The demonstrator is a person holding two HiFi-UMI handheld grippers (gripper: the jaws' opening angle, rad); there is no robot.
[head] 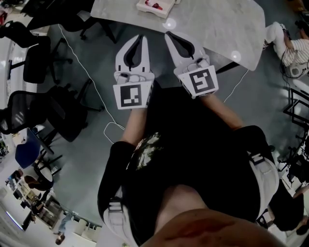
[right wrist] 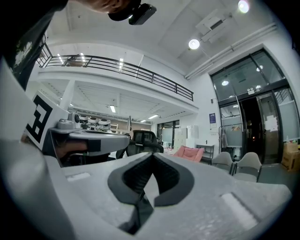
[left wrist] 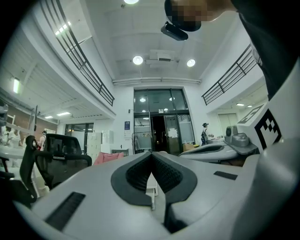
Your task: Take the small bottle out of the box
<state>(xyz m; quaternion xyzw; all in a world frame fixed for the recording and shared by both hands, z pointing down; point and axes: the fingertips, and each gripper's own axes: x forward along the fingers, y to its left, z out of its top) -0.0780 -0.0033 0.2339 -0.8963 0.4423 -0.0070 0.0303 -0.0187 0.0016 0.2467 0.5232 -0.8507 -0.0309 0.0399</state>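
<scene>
The person stood a little back from the tabletop (head: 217, 24), holding both tools up in front of the chest with their tips aimed toward the near edge. The left claw (head: 140, 39) was fully closed, its dark pads pressed together with nothing between them, and its own camera looked out level across the room at glass doors rather than at any work. The right claw (head: 170, 36) was the same: pads meeting, empty, pointed out over the room toward a pink chair (right wrist: 190, 153) and a balcony rail.

The box (head: 154, 6) sat on the far part of the tabletop, at the very top edge of the head view and well apart from both claws. It looked white with something red inside, but I could not make out the small bottle in it from there; presumably it lay in the box, out of clear sight.

To my eye the task had not really begun: this was the standing-ready stage before any reach. The next move would call for stepping or leaning in, tipping one claw down over the box, opening its jaws wide enough to take the bottle, and getting a proper look inside first. Black office chairs (head: 29, 111) stood off to the person's left, clear of the path.
</scene>
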